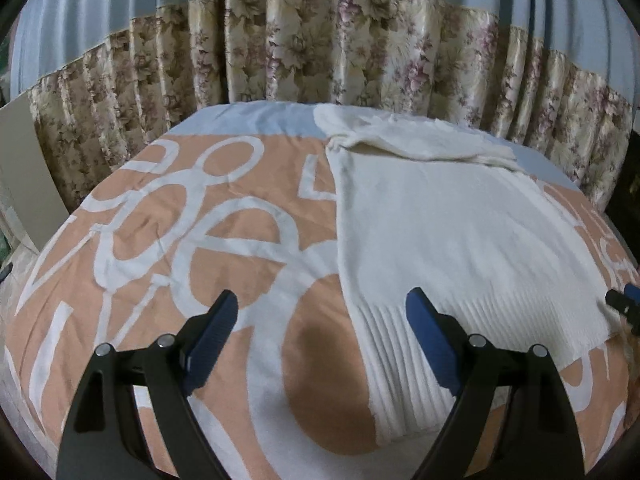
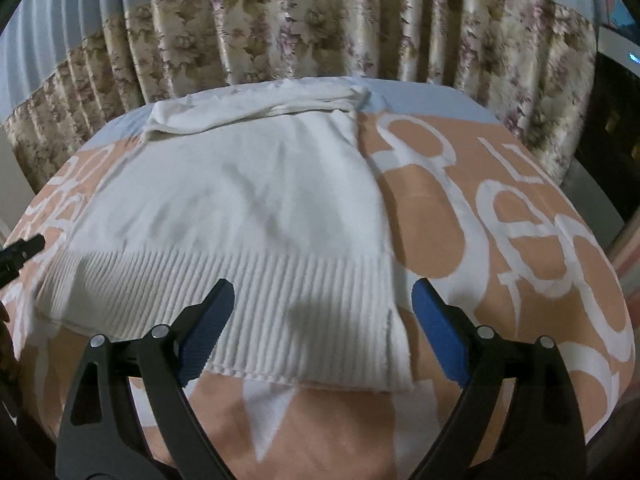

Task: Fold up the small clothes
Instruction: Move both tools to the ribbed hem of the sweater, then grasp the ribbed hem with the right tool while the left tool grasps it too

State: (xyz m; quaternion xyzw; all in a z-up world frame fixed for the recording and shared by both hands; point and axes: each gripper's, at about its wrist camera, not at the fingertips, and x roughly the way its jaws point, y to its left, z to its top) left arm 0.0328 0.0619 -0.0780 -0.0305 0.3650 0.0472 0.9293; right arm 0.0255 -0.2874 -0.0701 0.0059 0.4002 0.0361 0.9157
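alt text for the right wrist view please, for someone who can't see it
A cream knit sweater lies flat on a peach and white patterned bedspread, its ribbed hem nearest the camera and its sleeves folded across the top. The right gripper hovers open over the hem's right corner, holding nothing. Floral curtains hang behind.

Dim, even indoor light is recorded in both views, with muted colours and no glare. Soft shadows are cast on the bedspread [image 1: 224, 240] and on the white sweater [image 2: 248, 208]; a dark patch falls on its ribbed hem in the right wrist view. Strong fisheye bending is noted: the curtain [image 1: 320, 48] curves, and black corners frame each picture. The right wrist view is slightly smeared. The sweater's near hem is soft in the left wrist view too.
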